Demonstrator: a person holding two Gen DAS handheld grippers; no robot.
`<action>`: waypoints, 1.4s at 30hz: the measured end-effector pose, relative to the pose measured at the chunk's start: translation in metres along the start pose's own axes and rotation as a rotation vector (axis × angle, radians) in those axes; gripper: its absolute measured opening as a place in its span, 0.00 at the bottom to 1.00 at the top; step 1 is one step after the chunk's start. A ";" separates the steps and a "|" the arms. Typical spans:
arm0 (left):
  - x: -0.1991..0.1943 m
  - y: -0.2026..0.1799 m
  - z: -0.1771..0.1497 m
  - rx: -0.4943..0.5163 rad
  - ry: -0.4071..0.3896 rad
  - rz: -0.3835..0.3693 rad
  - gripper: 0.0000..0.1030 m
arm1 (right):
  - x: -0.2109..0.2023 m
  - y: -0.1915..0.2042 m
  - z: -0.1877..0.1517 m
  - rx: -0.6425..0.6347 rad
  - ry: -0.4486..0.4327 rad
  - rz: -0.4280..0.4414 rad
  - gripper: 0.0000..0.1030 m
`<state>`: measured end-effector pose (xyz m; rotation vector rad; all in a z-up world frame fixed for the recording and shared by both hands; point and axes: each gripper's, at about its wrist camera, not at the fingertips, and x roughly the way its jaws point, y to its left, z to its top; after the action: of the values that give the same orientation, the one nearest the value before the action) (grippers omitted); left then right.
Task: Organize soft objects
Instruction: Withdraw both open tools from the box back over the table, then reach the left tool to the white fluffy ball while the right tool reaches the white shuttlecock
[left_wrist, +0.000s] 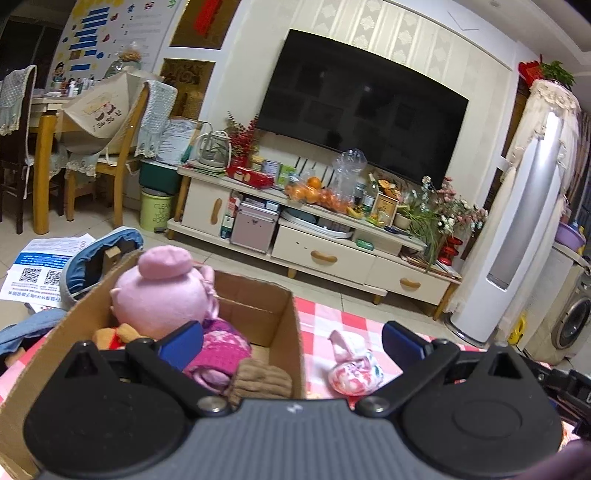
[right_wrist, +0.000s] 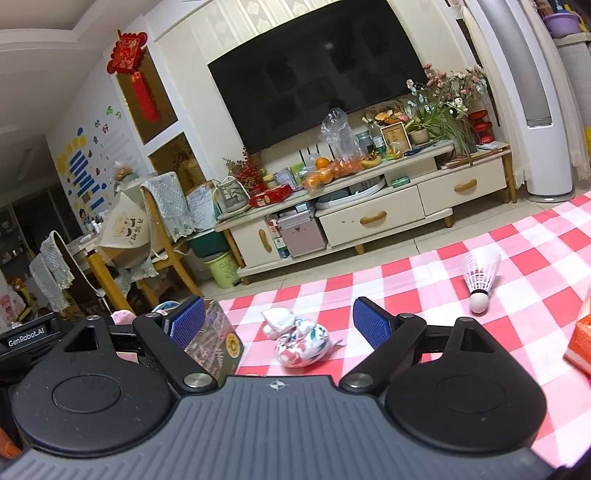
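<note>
While both claws gape, the bundle (right_wrist: 301, 341) seemingly lies clear.

a home living room; wall television (left_wrist: 364, 107) above a cluttered media cabinet (left_wrist: 314, 236); dining chairs (left_wrist: 125, 147) nearby

1 box (left_wrist: 288, 325) (4 softies), 1 sock-ball (left_wrist: 354, 373), 1 shuttlecock (right_wrist: 479, 282).

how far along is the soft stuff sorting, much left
Mostly done, it seems: the pink plush doll, a brown knit piece and other soft toys sit in the cardboard box. Both the left gripper and right gripper are open and empty. Left: the floral cloth bundle on the checked tablecloth.
</note>
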<state>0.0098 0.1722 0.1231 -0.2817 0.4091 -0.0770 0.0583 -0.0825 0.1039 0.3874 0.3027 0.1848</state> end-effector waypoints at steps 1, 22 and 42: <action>0.000 -0.002 -0.001 0.004 0.001 -0.005 0.99 | 0.000 0.000 0.000 0.002 0.000 -0.004 1.00; 0.007 -0.056 -0.025 0.145 0.049 -0.073 0.99 | -0.004 -0.003 -0.004 0.035 -0.035 -0.118 1.00; 0.022 -0.106 -0.062 0.294 0.144 -0.129 0.99 | 0.016 -0.022 -0.013 0.061 -0.014 -0.245 1.00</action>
<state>0.0030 0.0522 0.0908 -0.0116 0.5158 -0.2825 0.0716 -0.0947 0.0793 0.4078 0.3403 -0.0677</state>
